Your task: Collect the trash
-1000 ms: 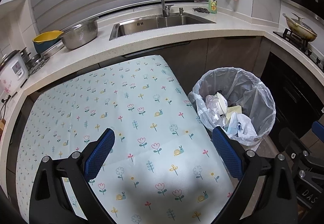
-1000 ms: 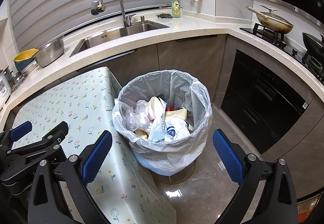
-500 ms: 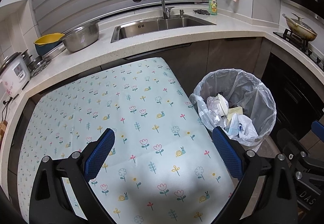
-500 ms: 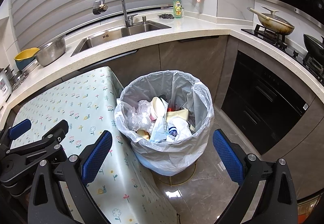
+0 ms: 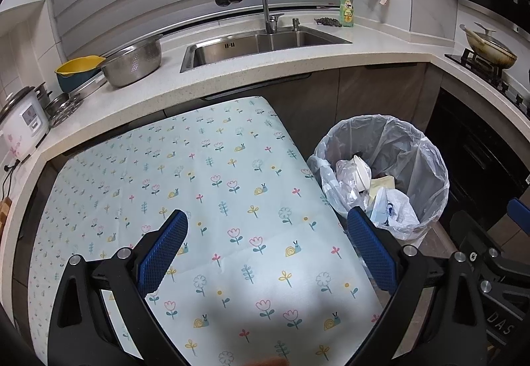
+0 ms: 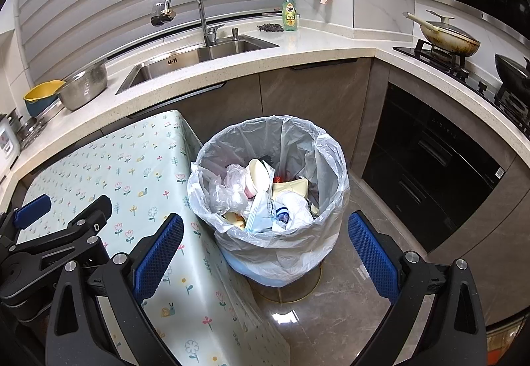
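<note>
Trash (image 6: pixel 265 197) sits heaped in the lined bin (image 6: pixel 331 147) right of the bare bench (image 5: pixel 212 187), left gripper (image 5: pixel 266 253) and right gripper (image 6: pixel 265 253) both empty, fingers apart: collecting looks done, so gathering the liner seems next.

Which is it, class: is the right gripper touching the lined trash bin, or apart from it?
Apart. The right wrist view shows the right gripper open above the trash bin, both fingers clear of its liner, holding nothing.

"DAS" — on right gripper (image 5: pixel 497 326) body
</note>
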